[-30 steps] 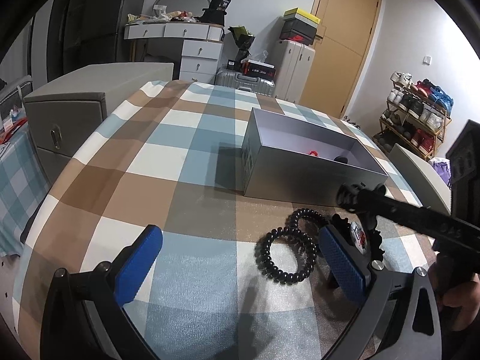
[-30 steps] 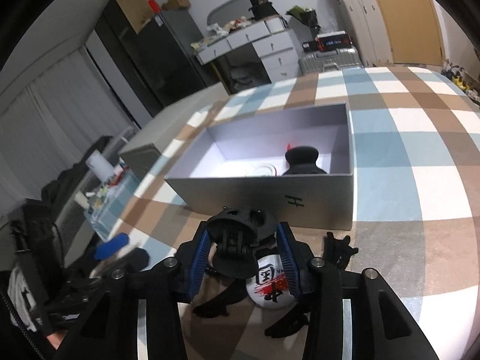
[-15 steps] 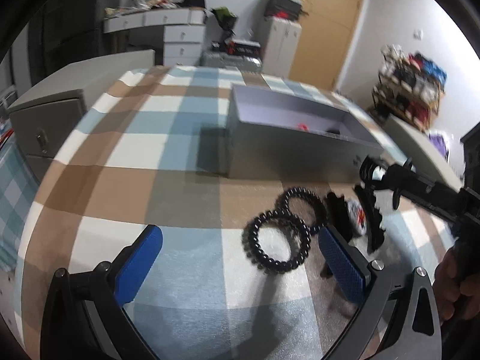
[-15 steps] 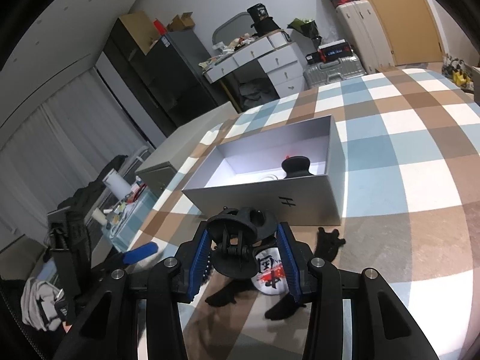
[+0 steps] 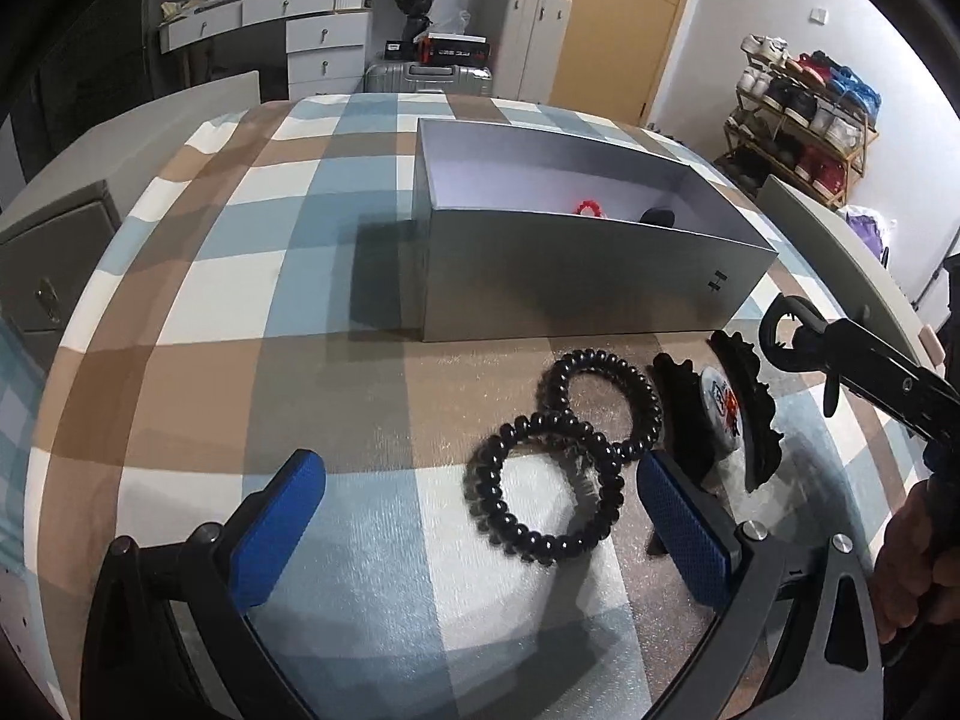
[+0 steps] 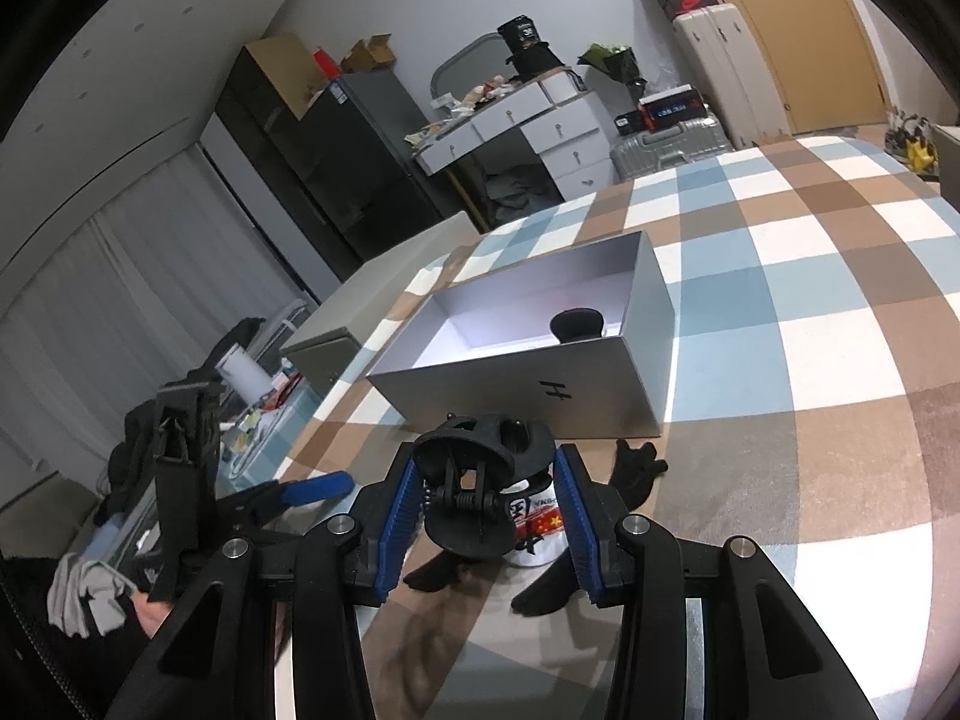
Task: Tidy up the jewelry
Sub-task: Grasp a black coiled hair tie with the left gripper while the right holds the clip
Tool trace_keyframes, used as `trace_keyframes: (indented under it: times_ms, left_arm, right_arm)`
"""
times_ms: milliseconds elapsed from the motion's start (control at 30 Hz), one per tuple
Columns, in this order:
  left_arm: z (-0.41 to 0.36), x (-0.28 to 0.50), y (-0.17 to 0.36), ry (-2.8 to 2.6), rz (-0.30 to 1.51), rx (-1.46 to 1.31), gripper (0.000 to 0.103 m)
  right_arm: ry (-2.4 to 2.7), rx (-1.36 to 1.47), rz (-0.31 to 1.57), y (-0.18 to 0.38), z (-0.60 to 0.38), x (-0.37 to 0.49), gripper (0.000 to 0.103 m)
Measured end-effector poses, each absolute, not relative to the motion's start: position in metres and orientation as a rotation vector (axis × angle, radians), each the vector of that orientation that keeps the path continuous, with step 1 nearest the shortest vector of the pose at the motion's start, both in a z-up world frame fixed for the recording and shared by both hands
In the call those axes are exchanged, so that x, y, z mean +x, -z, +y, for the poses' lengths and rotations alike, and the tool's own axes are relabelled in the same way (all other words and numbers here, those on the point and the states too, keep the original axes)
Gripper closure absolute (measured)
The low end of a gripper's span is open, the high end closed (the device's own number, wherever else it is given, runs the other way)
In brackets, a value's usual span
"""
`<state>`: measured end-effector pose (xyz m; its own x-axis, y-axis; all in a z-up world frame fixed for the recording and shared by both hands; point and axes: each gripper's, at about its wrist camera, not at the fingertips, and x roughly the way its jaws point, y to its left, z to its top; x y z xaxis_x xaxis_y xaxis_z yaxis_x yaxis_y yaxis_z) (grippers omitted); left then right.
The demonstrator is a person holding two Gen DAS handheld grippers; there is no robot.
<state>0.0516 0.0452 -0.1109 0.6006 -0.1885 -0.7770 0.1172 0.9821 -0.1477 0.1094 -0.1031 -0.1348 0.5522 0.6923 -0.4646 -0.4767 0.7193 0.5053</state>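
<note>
Right tool (image 6: 487,501) clamping hair clip (image 6: 480,498), red item (image 5: 588,207) left-view only

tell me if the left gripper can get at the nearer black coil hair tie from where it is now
Probably yes. The left gripper is open and empty, and the nearer coil hair tie lies flat on the tablecloth between its fingers, nothing covering it. It overlaps the second coil hair tie, which might drag along.

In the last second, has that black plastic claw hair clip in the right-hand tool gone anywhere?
Yes. The black claw hair clip, gripped by the right gripper, has risen and pulled back from the open grey cardboard box, which now looks smaller and farther away.
</note>
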Motion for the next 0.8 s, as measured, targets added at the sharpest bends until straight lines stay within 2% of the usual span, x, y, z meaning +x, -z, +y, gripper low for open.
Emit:
trace_keyframes:
  times_ms: [100, 267, 367, 467, 500, 633, 800]
  left_arm:
    - [0.042, 0.049, 0.11, 0.198, 0.909, -0.065, 0.004]
    - [0.031, 0.047, 0.109, 0.248, 0.909, 0.004, 0.016]
    - [0.029, 0.047, 0.11, 0.273, 0.923, 0.011, 0.029]
    - [0.026, 0.047, 0.109, 0.263, 0.919, 0.048, 0.046]
    - [0.026, 0.047, 0.108, 0.262, 0.918, 0.06, 0.058]
    - [0.024, 0.046, 0.107, 0.263, 0.919, 0.094, 0.067]
    - [0.024, 0.042, 0.103, 0.267, 0.901, 0.107, 0.07]
  right_arm:
    - [-0.717, 0.338, 0.687, 0.134, -0.102, 0.107, 0.059]
    - [-0.716, 0.333, 0.688, 0.135, -0.101, 0.107, 0.059]
    - [-0.714, 0.339, 0.688, 0.136, -0.102, 0.106, 0.059]
    - [-0.712, 0.342, 0.687, 0.135, -0.103, 0.106, 0.059]
    - [-0.712, 0.342, 0.688, 0.136, -0.103, 0.106, 0.059]
    - [-0.707, 0.343, 0.691, 0.136, -0.103, 0.105, 0.059]
    - [-0.701, 0.341, 0.693, 0.136, -0.102, 0.106, 0.059]
